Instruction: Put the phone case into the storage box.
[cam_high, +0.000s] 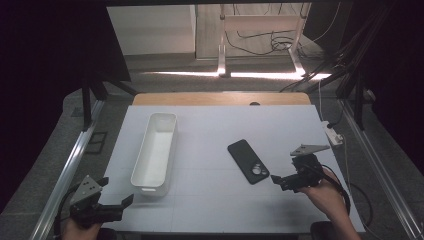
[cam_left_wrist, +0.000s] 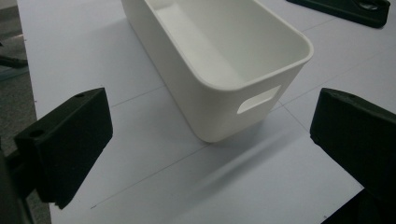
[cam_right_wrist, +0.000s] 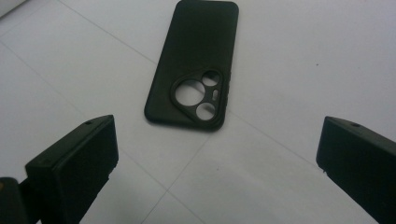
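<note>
A long white bin (cam_high: 154, 150) lies lengthwise on the left half of the white table top (cam_high: 280, 125), and it holds nothing. In the left gripper view its near end with the handle slot (cam_left_wrist: 258, 99) faces me. A black phone case (cam_high: 248, 161) lies flat right of centre, camera cut-outs toward me; it lies back side up (cam_right_wrist: 194, 65). My left gripper (cam_high: 115, 192) is open at the front left corner, a little short of the bin's near end (cam_left_wrist: 210, 149). My right gripper (cam_high: 278, 181) is open just right of and before the case (cam_right_wrist: 217, 163). Neither holds anything.
A white power strip (cam_high: 332, 132) lies off the table's right edge. A wooden strip (cam_high: 220, 98) shows behind the white top. Metal rails (cam_high: 65, 170) run along both sides, and cables (cam_high: 270, 42) lie on the floor beyond. The case's corner (cam_left_wrist: 345, 7) shows past the bin.
</note>
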